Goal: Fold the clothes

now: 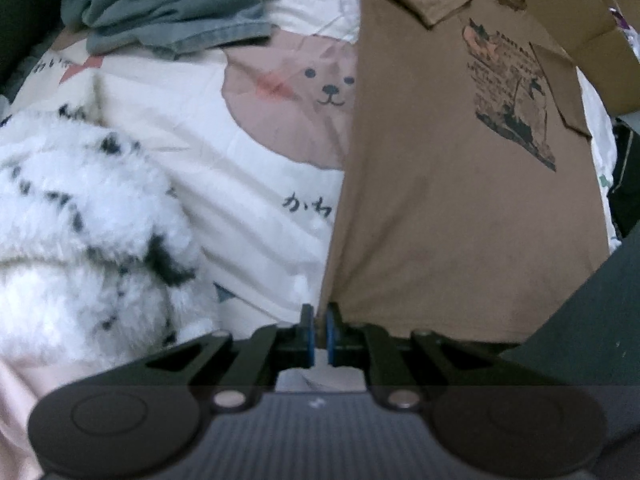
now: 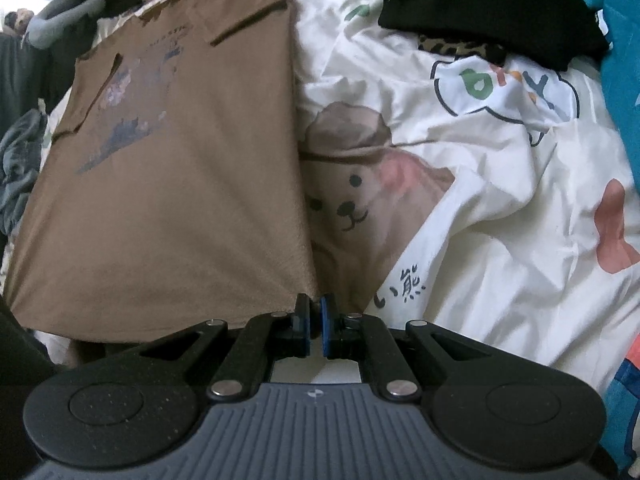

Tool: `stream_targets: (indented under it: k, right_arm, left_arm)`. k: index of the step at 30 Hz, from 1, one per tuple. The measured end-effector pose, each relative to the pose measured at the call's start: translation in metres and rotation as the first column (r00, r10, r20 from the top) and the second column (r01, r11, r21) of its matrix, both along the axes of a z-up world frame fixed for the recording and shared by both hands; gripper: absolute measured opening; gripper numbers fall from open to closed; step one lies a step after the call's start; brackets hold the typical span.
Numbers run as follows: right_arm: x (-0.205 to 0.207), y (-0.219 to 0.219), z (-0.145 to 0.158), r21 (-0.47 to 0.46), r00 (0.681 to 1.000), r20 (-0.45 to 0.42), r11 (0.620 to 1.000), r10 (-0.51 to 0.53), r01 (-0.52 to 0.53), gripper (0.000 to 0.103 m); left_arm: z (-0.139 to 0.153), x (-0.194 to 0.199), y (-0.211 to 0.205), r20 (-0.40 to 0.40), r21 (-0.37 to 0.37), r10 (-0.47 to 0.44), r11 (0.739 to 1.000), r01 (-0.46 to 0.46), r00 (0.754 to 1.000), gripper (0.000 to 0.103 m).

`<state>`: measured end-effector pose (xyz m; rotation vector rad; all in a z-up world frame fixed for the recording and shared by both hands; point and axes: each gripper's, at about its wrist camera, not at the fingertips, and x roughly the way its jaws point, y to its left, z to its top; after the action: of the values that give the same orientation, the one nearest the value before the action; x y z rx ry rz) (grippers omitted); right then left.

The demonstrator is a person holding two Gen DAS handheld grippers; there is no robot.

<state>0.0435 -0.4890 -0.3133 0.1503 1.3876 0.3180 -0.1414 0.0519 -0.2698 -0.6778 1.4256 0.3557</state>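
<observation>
The brown shirt point(image 1: 460, 200) lies flat on the bed point(image 1: 248, 184), sleeves folded in. The left gripper point(image 1: 319, 320) pinches its near-left hem corner; the right gripper point(image 2: 314, 312) pinches the near-right one, both nearly pressed together on cloth.

Each pinch looks thin, right at the corner, so a lift could slip one side free and skew the fold. Uneven lifting would probably drag the tucked sleeves open.

Only the left view shows the grey clothes point(image 1: 168, 4) and a fluffy white blanket point(image 1: 80, 216); only the right shows a black garment point(image 2: 488, 4).
</observation>
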Motion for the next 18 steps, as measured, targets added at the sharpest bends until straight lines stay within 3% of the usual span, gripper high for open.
stream_targets:
  k: [12,18]
  right_arm:
    - [-0.023,-0.004,-0.008,-0.026,0.998,-0.055,0.999,0.02,-0.022,0.002]
    - [-0.024,-0.012,0.003,-0.013,0.999,-0.046,1.0,-0.023,0.022,0.002]
  left_arm:
    - [-0.008,-0.021,-0.013,-0.044,-0.006,-0.012,1.0,0.012,0.999,0.005]
    - [0.003,-0.021,-0.007,-0.006,-0.01,0.02,1.0,-0.02,1.0,0.005]
